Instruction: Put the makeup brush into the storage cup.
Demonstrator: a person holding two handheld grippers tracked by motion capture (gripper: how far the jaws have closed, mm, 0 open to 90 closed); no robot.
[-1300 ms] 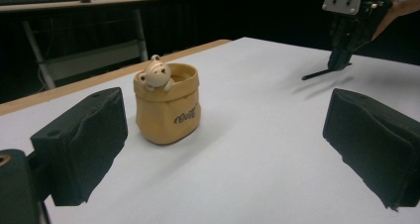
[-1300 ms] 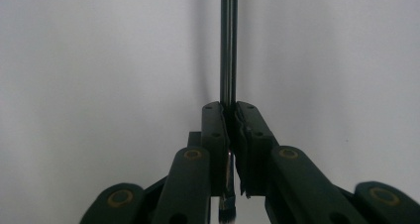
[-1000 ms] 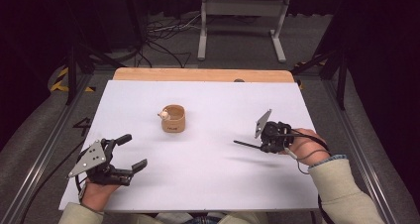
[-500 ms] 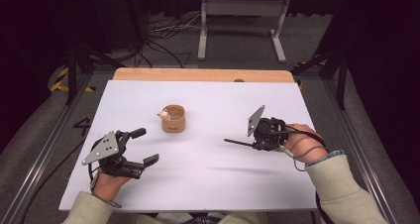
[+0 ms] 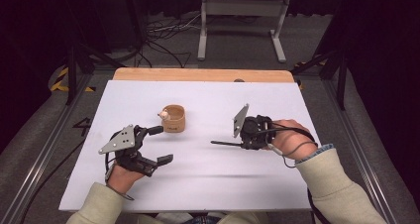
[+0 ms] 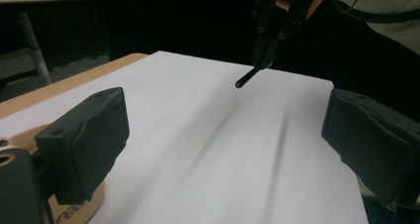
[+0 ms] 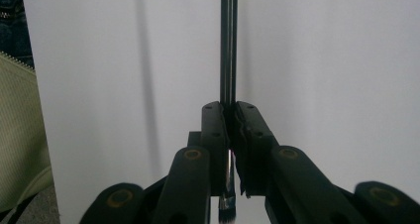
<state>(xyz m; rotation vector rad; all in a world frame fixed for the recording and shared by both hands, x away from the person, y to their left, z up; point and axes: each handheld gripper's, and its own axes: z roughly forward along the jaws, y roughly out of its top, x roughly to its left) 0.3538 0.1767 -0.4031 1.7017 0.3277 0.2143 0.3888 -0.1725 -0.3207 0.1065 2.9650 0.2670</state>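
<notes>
Right gripper (image 5: 236, 143) clamped on thin black brush (image 7: 228, 45), held above white table (image 5: 277, 184).
Left gripper (image 5: 159, 144) jaws apart, empty, just beside small round wooden cup (image 5: 173, 118); steady cup first, approach brush slowly.

We read this as a lab or recording studio, not a home. We see a white sheet (image 5: 198, 184) covering a wooden tabletop (image 5: 203, 75), framed by metal rails (image 5: 47, 154) running along the grey carpeted floor (image 5: 29, 135). Loose cables (image 5: 163, 33) lie on the floor behind, next to a grey metal stand (image 5: 240, 16). We note yellow-black hazard tape (image 5: 62, 80) at the left and dark, curtained-looking surroundings around the lit table.
</notes>
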